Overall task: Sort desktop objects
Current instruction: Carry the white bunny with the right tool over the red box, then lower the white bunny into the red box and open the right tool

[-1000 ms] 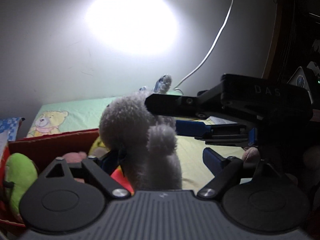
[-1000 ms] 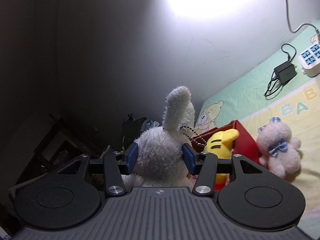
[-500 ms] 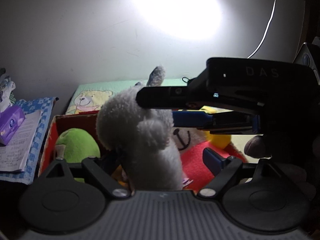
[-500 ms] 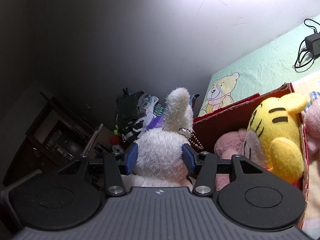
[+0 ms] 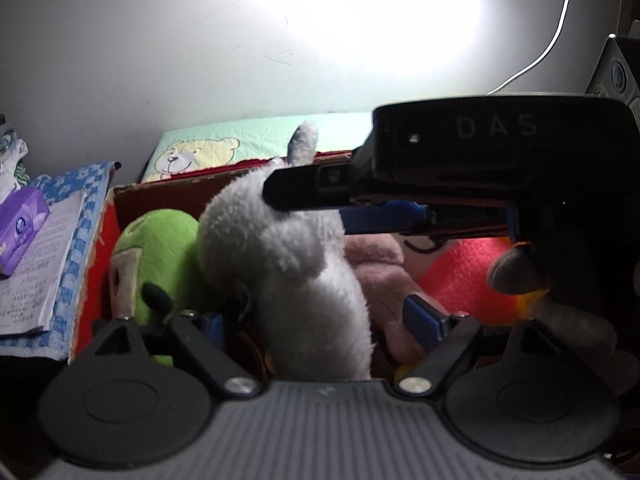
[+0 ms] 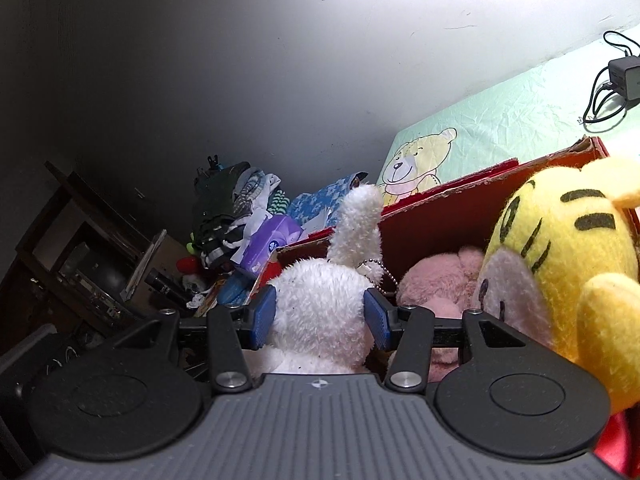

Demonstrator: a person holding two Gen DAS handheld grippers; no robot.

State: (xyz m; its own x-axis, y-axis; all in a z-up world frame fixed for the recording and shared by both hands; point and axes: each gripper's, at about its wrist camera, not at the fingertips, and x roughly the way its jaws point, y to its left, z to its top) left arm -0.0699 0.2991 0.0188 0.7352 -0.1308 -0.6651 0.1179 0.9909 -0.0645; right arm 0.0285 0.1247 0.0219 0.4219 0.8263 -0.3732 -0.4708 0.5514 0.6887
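My right gripper (image 6: 320, 316) is shut on a white plush rabbit (image 6: 320, 304), its blue pads squeezing the body while one ear stands up. In the left wrist view the rabbit (image 5: 288, 264) hangs over the open red box (image 5: 180, 188), with the right gripper's black housing reaching in from the right. The left gripper (image 5: 320, 324) is open around the rabbit's lower body, with a gap at its right pad. Inside the box lie a green plush (image 5: 156, 248), a pink plush (image 6: 440, 284) and a yellow striped tiger plush (image 6: 560, 264).
Left of the box, a purple tissue pack (image 5: 22, 220) and written sheets (image 5: 36, 272) lie on a blue checked cloth. A bear-print mat (image 6: 480, 136) runs behind the box, with a charger and cable (image 6: 624, 76) on it. Piled clothes (image 6: 228, 208) and a dark shelf (image 6: 80, 264) sit further left.
Both grippers have carried the rabbit leftward and down over the red box. The box's plush toys now fill the near view. Neither gripper has changed its opening.
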